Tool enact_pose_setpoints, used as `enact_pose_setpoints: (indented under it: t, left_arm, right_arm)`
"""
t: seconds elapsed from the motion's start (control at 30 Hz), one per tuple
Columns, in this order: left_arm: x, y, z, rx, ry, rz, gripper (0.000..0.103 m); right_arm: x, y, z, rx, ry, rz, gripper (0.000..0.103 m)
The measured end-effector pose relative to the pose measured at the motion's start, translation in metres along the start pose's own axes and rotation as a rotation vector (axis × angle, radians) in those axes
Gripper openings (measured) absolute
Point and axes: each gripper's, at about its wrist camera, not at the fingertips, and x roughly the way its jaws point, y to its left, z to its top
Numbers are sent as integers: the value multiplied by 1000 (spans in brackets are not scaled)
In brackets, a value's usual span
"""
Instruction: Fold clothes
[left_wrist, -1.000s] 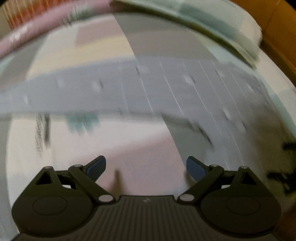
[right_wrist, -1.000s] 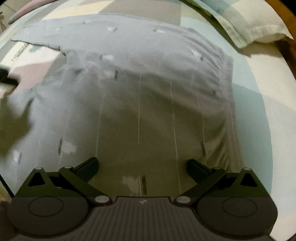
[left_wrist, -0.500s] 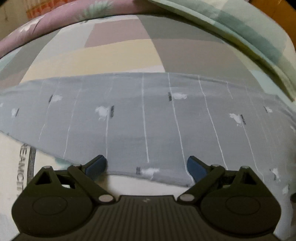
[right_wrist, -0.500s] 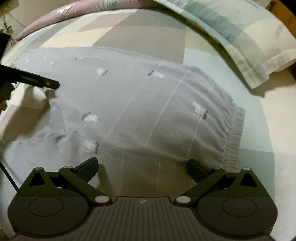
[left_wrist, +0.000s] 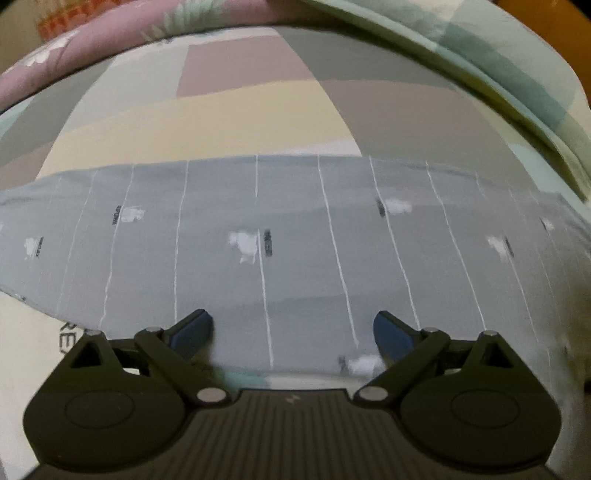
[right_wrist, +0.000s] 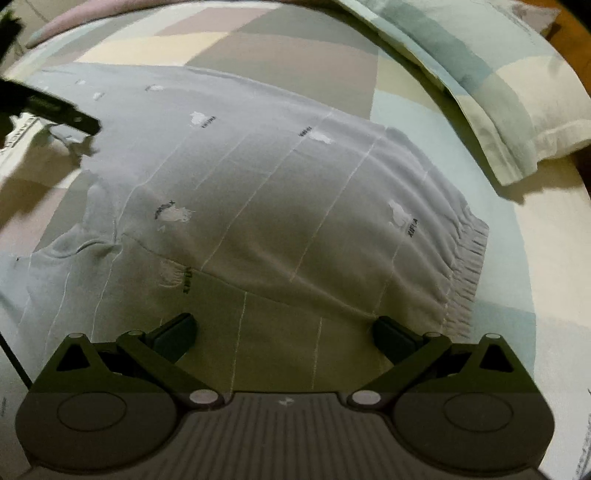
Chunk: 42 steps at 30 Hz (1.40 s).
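A grey cotton garment with thin white stripes and small white animal prints (left_wrist: 295, 251) lies spread flat on a bed covered by a patchwork sheet of pastel blocks (left_wrist: 236, 110).

In the left wrist view, the garment runs as a wide band across the middle of the frame. The left hand-held gripper (left_wrist: 291, 332) sits at the bottom centre, its two blue-tipped fingers (left_wrist: 192, 328) spread wide apart with nothing between them but the garment's near edge, which lies just under and ahead of the tips. A pink floral quilt (left_wrist: 74, 55) fills the upper left, and a pale green checked pillow (left_wrist: 498, 74) curves along the upper right.

In the right wrist view, the same garment (right_wrist: 277, 192) fills the centre, with a ribbed elastic waistband (right_wrist: 465, 280) at the right of the frame, near the right fingertip. One layer is folded over another, leaving a diagonal edge just ahead of the right hand-held gripper (right_wrist: 284, 330), whose dark fingers (right_wrist: 173, 332) also stand wide apart, empty, over the lower cloth. The left hand-held gripper shows as a dark blurred shape at the upper left, beside the garment's far edge. The pillow (right_wrist: 498, 92) lies at the upper right.
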Motion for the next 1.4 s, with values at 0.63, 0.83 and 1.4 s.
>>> enact_pose_setpoints:
  t: [0.63, 0.83, 1.4]
  left_arm:
    - [24, 234, 57, -212, -170, 174, 96]
    - [13, 276, 44, -260, -183, 215, 96]
    - [14, 286, 56, -256, -158, 215, 97]
  right_arm:
    - [-7, 61, 82, 262, -45, -60, 103]
    - [-1, 67, 89, 260, -17, -66, 103]
    - [4, 73, 95, 226, 0, -49, 103]
